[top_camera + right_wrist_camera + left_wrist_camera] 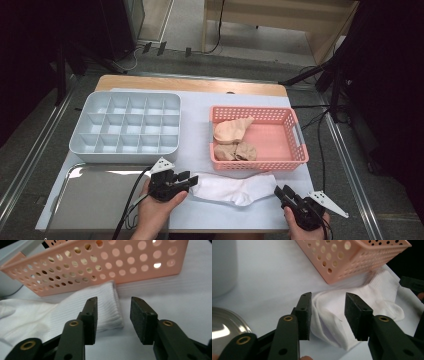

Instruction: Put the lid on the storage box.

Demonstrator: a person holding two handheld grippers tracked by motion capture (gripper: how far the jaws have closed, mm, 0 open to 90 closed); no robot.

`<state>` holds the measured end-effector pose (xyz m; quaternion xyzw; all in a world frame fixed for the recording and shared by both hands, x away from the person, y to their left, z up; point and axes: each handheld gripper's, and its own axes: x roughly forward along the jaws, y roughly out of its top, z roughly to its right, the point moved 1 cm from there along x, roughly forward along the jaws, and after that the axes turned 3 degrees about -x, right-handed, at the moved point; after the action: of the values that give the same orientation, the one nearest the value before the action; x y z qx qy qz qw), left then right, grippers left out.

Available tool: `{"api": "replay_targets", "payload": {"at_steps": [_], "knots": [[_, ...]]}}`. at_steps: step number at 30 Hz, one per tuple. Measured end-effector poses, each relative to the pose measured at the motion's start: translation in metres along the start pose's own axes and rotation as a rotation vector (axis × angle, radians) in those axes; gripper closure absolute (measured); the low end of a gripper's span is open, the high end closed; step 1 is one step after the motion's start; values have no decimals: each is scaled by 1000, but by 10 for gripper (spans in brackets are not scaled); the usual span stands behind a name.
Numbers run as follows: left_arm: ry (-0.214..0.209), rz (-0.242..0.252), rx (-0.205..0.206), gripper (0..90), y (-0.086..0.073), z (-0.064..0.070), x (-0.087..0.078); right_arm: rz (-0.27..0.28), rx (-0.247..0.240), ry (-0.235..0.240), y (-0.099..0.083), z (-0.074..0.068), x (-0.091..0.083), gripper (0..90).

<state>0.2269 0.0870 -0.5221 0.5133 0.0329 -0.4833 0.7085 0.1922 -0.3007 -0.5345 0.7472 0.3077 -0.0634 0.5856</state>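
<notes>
A white sock (235, 188) lies flat on the white mat, just in front of the pink basket (285, 165). My left gripper (186, 179) hovers open at the sock's toe end (329, 315), its jaws straddling the fabric. My right gripper (280, 192) is open at the ribbed cuff end (107, 307), nothing between its jaws. Beige socks (234, 140) lie bunched in the basket's left part.
A grey divided organiser tray (125, 127) stands at the back left. A shiny metal tray (95, 197) lies at the front left, beside my left hand. The basket's perforated wall (105, 265) rises close behind the sock.
</notes>
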Motion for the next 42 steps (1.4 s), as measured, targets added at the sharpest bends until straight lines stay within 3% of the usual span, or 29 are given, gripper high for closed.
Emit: {"api": "replay_targets", "payload": {"at_steps": [4,5,8,11,13,14,18,19,23,27,30,34,36,38,40,42], "knots": [[43,-42,1,514,-4,4,6,-39,6,-17,-6,-2,9,540],[43,-57,3,512,-4,3,7,-48,-5,-23,-7,-4,10,545],[99,-91,0,554,-4,0,10,-60,-43,-27,-8,-10,13,572],[126,-97,2,588,-4,-1,10,-68,-67,-47,-9,-13,13,668],[138,-85,1,547,-3,-1,9,-70,-52,-43,-9,-11,13,733],[120,-87,-3,553,-3,-1,9,-69,-45,-37,-9,-10,13,756],[66,-100,9,831,-4,1,9,-70,-46,-27,-8,-11,12,803],[55,-99,10,864,-4,2,8,-67,-44,-21,-7,-11,12,806],[22,-90,6,876,-3,6,1,-52,-19,6,-2,-9,4,807],[-45,-107,-7,876,-5,14,-5,-29,-36,18,6,-7,-14,807],[-64,-114,5,876,-11,20,-4,-20,-48,5,10,-3,-24,807],[-48,-130,6,875,-14,20,6,-35,-51,-20,7,4,-19,801],[-38,-128,-2,874,-13,18,9,-27,-65,-42,3,5,-13,739],[-33,-123,-8,872,-13,16,10,13,-43,-40,4,2,-17,720],[-32,-126,-6,868,-13,16,11,71,-34,-7,8,-9,-24,755],[-33,-120,-9,866,-13,16,12,70,-45,54,6,-26,-24,801]]}}
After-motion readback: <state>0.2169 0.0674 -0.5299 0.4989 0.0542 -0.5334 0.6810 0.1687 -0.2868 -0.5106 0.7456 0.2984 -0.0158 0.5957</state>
